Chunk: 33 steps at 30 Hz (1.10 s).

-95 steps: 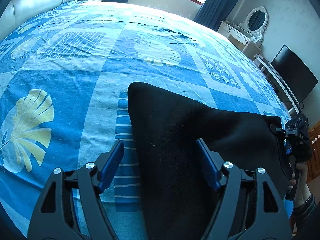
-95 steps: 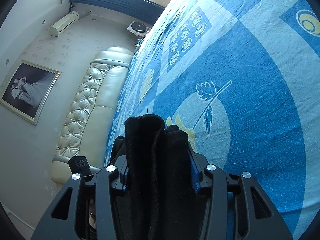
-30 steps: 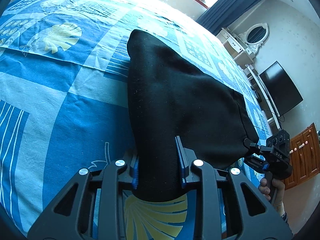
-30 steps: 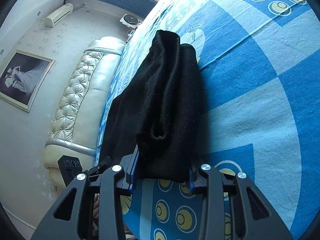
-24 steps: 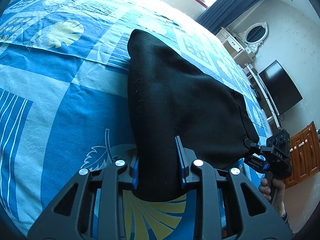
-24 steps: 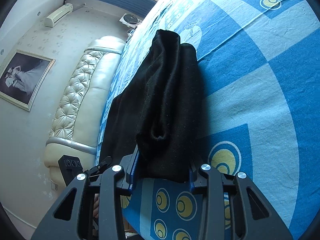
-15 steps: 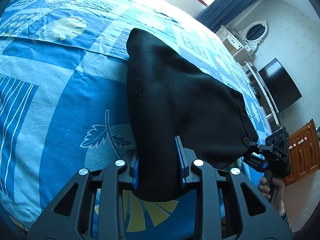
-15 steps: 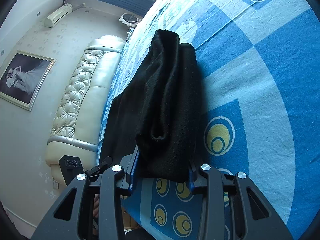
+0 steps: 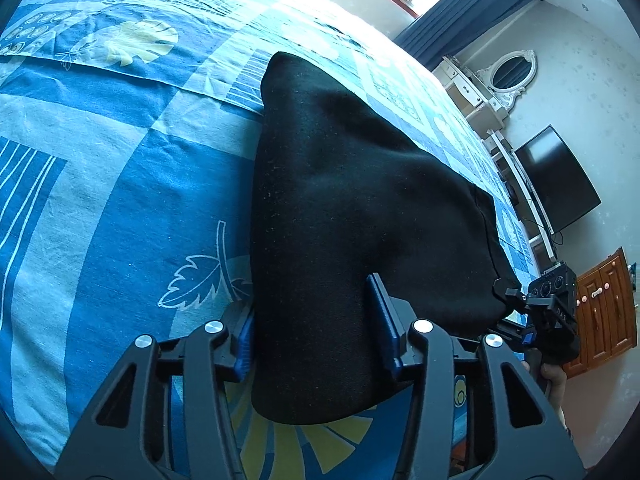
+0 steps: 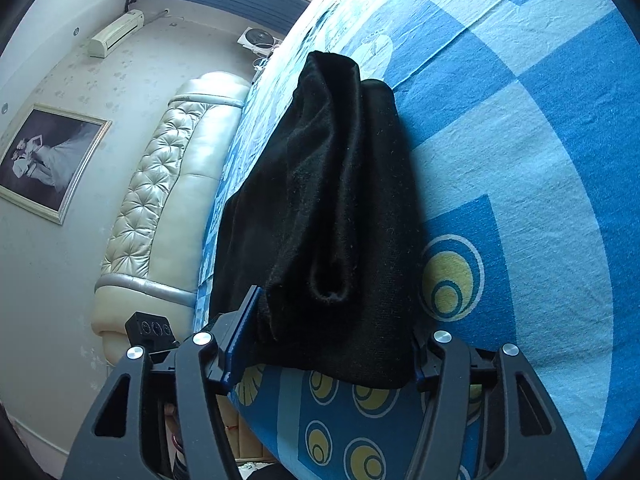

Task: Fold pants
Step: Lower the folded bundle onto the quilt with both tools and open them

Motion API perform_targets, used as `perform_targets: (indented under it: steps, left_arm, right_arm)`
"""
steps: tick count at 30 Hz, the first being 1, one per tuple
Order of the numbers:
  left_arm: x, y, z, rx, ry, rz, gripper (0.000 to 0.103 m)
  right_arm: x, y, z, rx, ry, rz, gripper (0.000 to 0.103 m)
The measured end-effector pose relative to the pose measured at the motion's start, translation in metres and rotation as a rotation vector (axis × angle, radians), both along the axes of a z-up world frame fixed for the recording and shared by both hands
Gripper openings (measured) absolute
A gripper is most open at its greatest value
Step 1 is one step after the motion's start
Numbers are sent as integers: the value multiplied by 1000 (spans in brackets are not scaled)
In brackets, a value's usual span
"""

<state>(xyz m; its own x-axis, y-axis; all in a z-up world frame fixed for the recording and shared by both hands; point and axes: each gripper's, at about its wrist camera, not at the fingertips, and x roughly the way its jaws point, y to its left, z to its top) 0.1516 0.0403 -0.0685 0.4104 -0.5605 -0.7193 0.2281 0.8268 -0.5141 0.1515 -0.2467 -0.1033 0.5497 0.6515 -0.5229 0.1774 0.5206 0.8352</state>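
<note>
The black pants (image 9: 344,200) lie folded on the blue patterned bedsheet (image 9: 100,168), near its front edge. My left gripper (image 9: 316,320) is around one near corner of the pants, its jaws spread wider than before, cloth still between the blue pads. My right gripper (image 10: 324,332) is around the other near corner of the pants (image 10: 336,200), jaws likewise spread, cloth resting between them. The right gripper also shows at the right in the left wrist view (image 9: 548,308).
A cream tufted headboard (image 10: 160,200) stands at one end of the bed. A dresser with an oval mirror (image 9: 508,76), a black TV (image 9: 556,176) and a wooden cabinet (image 9: 604,304) line the far wall. The bedsheet (image 10: 540,160) stretches beyond the pants.
Both grippers pulled the folded pants toward the front edge of the bed. In the last half second both sets of jaws have opened wider around the cloth.
</note>
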Motion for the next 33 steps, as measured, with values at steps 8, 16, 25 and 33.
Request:
perform_targets:
  steps: [8,16,25,33]
  left_arm:
    - [-12,-2,14,40,-19,-7,33]
    - [-35,2,18,53,-16,-17,32]
    - [-38,3,13,57,-23,-10,34]
    - [-33,8,7,62,-36,3,63]
  right_arm:
    - [-18,-1,5,12,-1,3,39]
    - [-32,-10,-1,37,13,-5,39]
    - [-30,-11,-6,43,20,-13,39]
    - [-30,-9,-2,37,19,-13,39]
